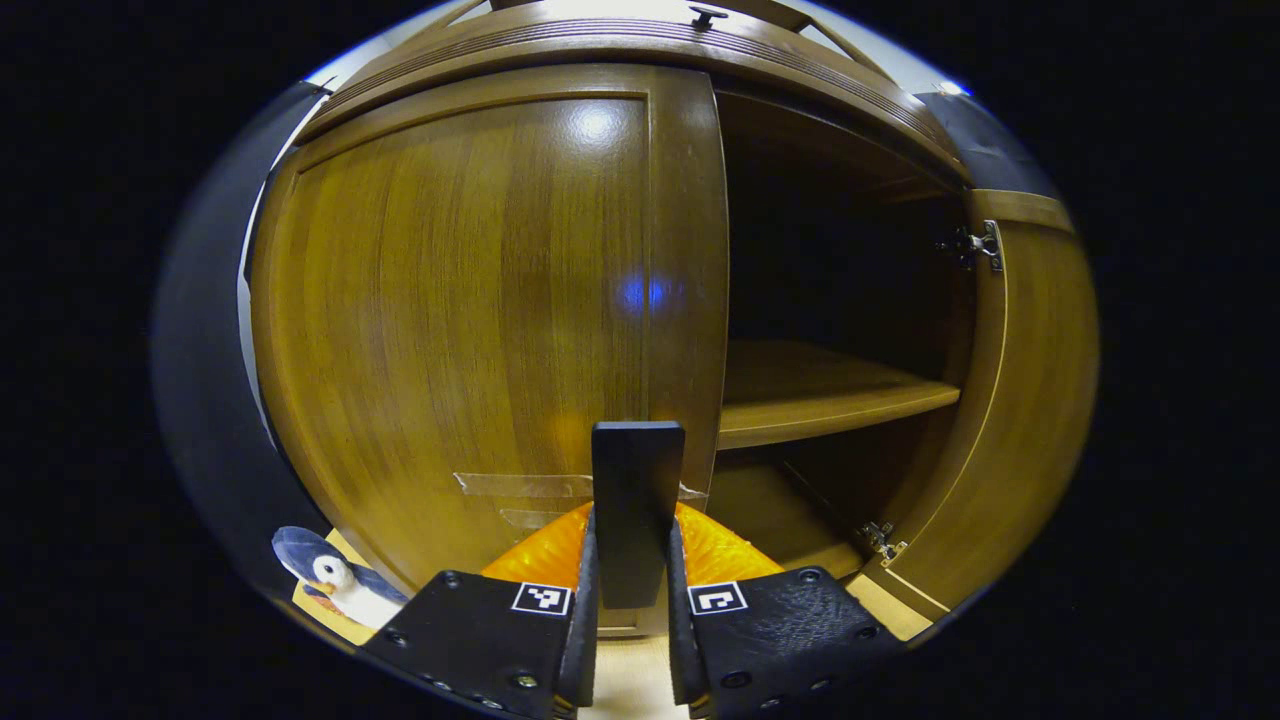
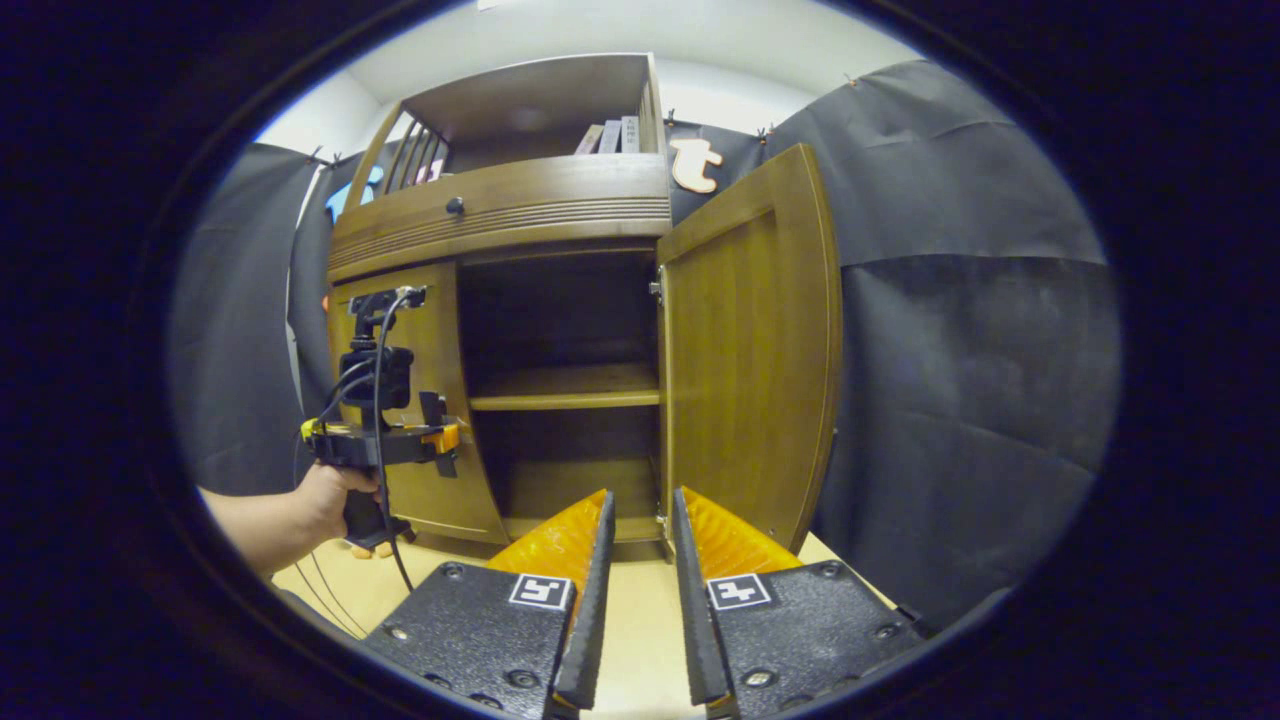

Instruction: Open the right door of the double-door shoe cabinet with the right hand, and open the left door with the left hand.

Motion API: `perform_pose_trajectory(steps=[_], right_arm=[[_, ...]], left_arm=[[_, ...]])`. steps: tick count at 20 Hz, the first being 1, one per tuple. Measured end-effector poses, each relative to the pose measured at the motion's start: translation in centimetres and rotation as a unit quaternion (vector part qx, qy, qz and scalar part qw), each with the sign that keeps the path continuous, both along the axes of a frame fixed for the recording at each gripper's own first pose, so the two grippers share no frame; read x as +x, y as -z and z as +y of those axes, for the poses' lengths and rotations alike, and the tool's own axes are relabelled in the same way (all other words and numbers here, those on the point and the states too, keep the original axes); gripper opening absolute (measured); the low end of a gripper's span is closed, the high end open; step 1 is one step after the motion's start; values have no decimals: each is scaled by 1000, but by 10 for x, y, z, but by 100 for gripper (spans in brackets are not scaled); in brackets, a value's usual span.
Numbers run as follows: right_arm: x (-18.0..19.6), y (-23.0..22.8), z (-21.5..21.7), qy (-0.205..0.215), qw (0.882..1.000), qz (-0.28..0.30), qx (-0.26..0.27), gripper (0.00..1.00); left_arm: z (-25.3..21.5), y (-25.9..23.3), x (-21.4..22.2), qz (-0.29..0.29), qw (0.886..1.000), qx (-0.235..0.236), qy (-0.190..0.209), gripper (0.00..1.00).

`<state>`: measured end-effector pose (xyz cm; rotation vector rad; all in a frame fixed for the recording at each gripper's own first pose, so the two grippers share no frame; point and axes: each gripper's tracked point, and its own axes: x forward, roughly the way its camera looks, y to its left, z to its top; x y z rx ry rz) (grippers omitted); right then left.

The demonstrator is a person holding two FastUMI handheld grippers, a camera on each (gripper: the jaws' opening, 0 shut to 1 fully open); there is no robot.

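I record a pale wood worktop [image 2: 640,610] under the cabinet, with black cloth on the booth's walls behind it and a white wall above. The shoe cabinet [image 2: 505,215] stands on the worktop against the cloth, brown and glossy, with a small knob [image 2: 455,206] on its upper band and books [image 2: 610,136] in the open top section.

The right door [image 2: 750,350] stands swung wide on its hinges, exposing a dark interior and one shelf [image 2: 565,386]. The left door [image 1: 470,320] is shut or nearly so; I cannot tell if it has cracked open. Strips of clear tape [image 1: 520,486] lie across its lower part.

My left claw [image 1: 633,560] is clenched on a dark upright handle [image 1: 637,500] at the left door's inner edge, both fingers pressing it. In the right gripper view a hand [image 2: 335,500] holds that tool at the door.

My right claw [image 2: 640,560] hangs released, jaws narrowly apart, well back from the cabinet and grasping nothing.

A penguin toy [image 1: 335,580] sits by the cabinet's lower left corner
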<state>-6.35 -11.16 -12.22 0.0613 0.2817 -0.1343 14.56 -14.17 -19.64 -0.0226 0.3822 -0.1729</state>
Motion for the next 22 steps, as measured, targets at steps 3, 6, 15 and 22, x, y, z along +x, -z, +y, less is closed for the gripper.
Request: perform_pose_trajectory(steps=[3,6,15,22], right_arm=[[6,8,7,-11,1000,11,9,37],[9,7,9,-16,1000,10,3,41],[26,13,27,-52,998,17,12,45],[47,14,60,-107,994,20,11,45]], left_arm=[[2,1,-5,5,1000,-4,0,29],[4,-2,-15,-2,1000,5,0,29],[19,-7,-56,-3,1000,2,4,28],[36,-12,-90,-2,1000,-8,-7,28]])
